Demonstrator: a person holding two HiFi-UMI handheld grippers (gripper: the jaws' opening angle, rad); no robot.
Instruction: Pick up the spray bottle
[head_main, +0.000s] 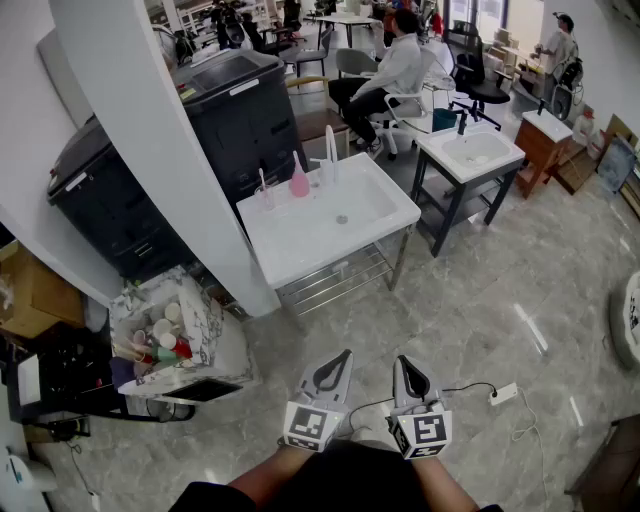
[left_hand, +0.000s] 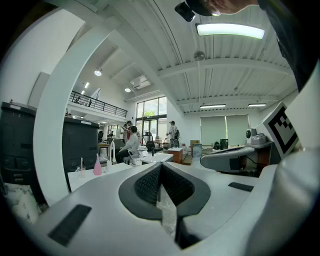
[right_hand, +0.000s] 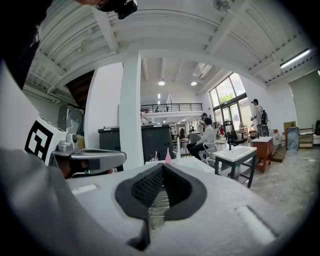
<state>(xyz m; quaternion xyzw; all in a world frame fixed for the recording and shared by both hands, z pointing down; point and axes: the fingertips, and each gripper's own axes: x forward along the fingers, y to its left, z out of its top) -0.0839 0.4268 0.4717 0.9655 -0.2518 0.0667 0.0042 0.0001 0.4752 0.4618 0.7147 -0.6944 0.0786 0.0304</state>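
Note:
The pink spray bottle (head_main: 299, 181) stands upright at the back edge of a white sink table (head_main: 300, 240), left of the faucet (head_main: 330, 152). It shows small and far in the left gripper view as the spray bottle (left_hand: 97, 165) and in the right gripper view as the spray bottle (right_hand: 168, 157). My left gripper (head_main: 335, 368) and right gripper (head_main: 408, 374) hang side by side low over the floor, well short of the table. The left gripper (left_hand: 161, 175) is shut with nothing in it. The right gripper (right_hand: 160, 186) is shut and empty too.
A glass with a toothbrush (head_main: 265, 193) stands left of the bottle. A white pillar (head_main: 170, 150) and black cabinets (head_main: 240, 110) rise at the left. A cart of cups (head_main: 165, 340) sits near left. A second sink (head_main: 475, 150), a seated person (head_main: 395, 70) and a power strip (head_main: 502, 393) are at the right.

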